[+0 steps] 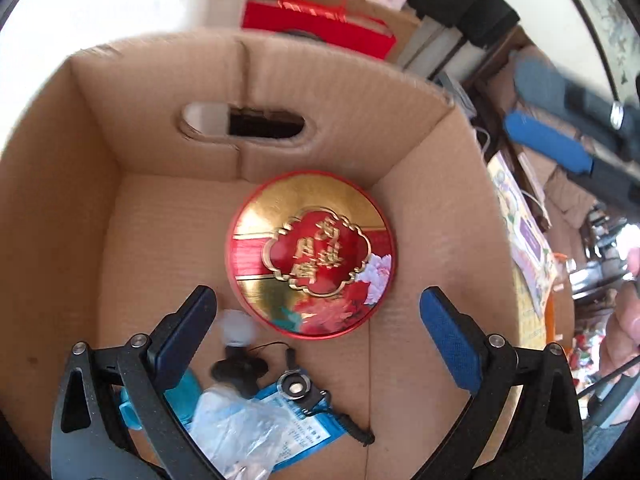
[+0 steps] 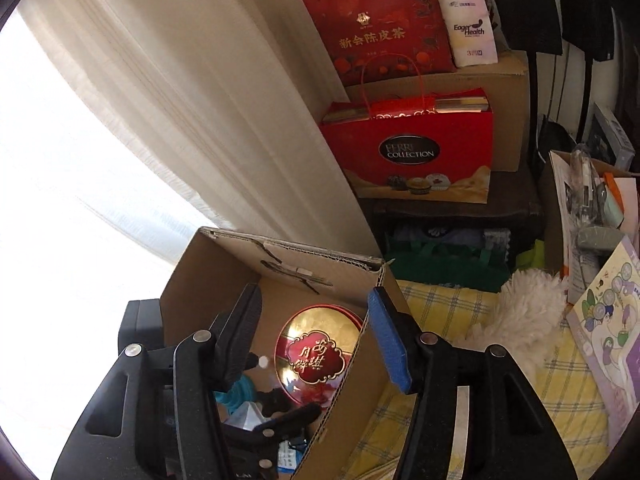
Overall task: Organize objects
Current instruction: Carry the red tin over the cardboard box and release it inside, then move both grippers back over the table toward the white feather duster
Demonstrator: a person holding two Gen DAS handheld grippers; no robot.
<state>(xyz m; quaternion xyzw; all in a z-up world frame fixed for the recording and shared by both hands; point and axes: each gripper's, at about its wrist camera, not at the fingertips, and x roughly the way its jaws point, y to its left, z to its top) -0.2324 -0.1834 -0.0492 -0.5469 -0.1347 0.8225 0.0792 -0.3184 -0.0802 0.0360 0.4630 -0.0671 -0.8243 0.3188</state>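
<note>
Left gripper (image 1: 316, 320) hangs released over the round red-and-gold tin (image 1: 311, 254) inside the brown cardboard box (image 1: 280, 80). Right gripper (image 2: 314, 336), fingers released and empty, straddles the box wall: closing risks snagging cardboard.

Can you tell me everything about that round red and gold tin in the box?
The tin is round and flat, shiny like metal, with a red rim. Its lid is on and faces up, gold and red, with raised gold writing on a red badge and painted flowers at one edge. It lies flat on the floor of the cardboard box, close to the back wall. No gripper touches it.
</note>
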